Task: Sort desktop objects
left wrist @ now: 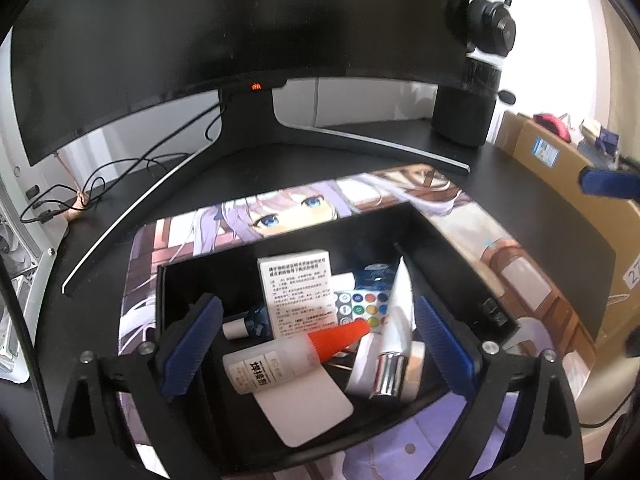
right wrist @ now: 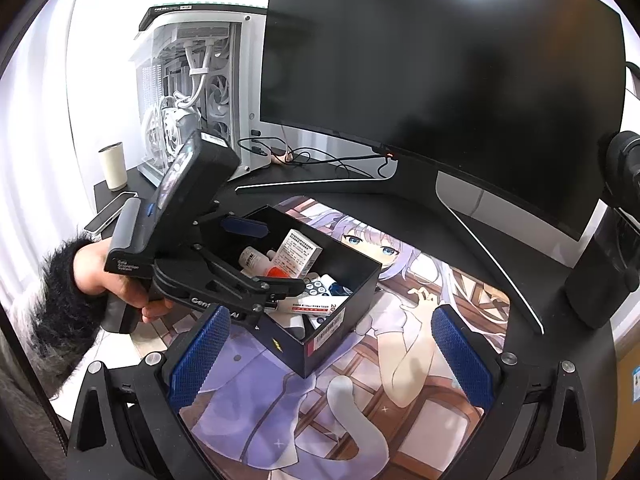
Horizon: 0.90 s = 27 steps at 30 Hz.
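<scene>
A black open box [left wrist: 460, 256] sits on the anime desk mat [left wrist: 288, 212]. It holds a white carton with printed text [left wrist: 298, 294], a white bottle with an orange-red cap [left wrist: 280, 364], a white tube [left wrist: 400, 312], a chrome cylinder [left wrist: 390, 374], a small remote with coloured buttons [left wrist: 366, 308] and a white card [left wrist: 304, 404]. My left gripper [left wrist: 316, 344] is open and empty, its blue pads spread just above the box's contents. In the right wrist view the box [right wrist: 340, 280] and the left gripper [right wrist: 256, 256] over it show. My right gripper [right wrist: 330, 352] is open and empty above the mat.
A curved black monitor [right wrist: 440, 68] on a V-shaped stand [left wrist: 256, 136] stands behind the mat. A white PC case [right wrist: 188, 92], a cup [right wrist: 113, 166] and a phone [right wrist: 110, 212] are at the left. A headset [left wrist: 490, 24] on a black stand and cardboard boxes [left wrist: 560, 184] are at the right.
</scene>
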Available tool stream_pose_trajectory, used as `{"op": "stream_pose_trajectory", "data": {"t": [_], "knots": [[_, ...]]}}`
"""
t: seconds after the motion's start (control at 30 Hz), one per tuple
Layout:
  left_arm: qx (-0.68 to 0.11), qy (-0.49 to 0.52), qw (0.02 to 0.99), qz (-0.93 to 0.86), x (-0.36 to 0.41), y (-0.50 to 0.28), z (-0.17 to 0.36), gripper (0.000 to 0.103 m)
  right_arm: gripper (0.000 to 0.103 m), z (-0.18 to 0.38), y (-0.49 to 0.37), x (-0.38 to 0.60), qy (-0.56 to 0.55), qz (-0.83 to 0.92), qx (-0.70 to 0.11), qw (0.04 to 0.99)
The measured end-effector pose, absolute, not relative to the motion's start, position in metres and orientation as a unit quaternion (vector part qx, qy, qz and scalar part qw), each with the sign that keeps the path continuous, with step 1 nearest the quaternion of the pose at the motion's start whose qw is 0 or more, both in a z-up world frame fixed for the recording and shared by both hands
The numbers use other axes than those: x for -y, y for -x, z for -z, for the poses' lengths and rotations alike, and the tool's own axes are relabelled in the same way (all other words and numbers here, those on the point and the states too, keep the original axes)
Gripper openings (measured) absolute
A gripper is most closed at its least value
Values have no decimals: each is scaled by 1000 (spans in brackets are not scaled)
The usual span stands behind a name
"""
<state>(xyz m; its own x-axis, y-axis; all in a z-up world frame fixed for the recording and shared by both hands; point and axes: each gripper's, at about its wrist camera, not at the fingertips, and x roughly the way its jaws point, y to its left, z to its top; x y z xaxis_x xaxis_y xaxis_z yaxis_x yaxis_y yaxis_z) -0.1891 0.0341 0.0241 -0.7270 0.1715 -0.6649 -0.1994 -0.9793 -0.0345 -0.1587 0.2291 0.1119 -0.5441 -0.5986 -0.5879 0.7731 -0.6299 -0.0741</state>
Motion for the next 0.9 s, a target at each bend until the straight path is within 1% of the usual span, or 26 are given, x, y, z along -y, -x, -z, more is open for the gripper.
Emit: {"op": "stream_pose_trajectory", "data": {"t": [0.07,0.33,0.67,0.8,0.9], "knots": [[-18,349,96,-932,-32,185,-29,103,102,-112,159,-229,-264,863,-162,399],[-33,324,73,-943,-26,166,-41,103,102,-107,156,-221,-264,864,-154,399],[-13,306,30,-951,-4,130,-47,103,102,-93,154,-216,-262,883,-137,363],[-22,292,9,-956,0,114,-50,103,102,-86,151,-214,-260,889,-134,352],[-12,289,-4,-957,6,104,-51,103,102,-82,150,-211,-259,892,-129,348]]}}
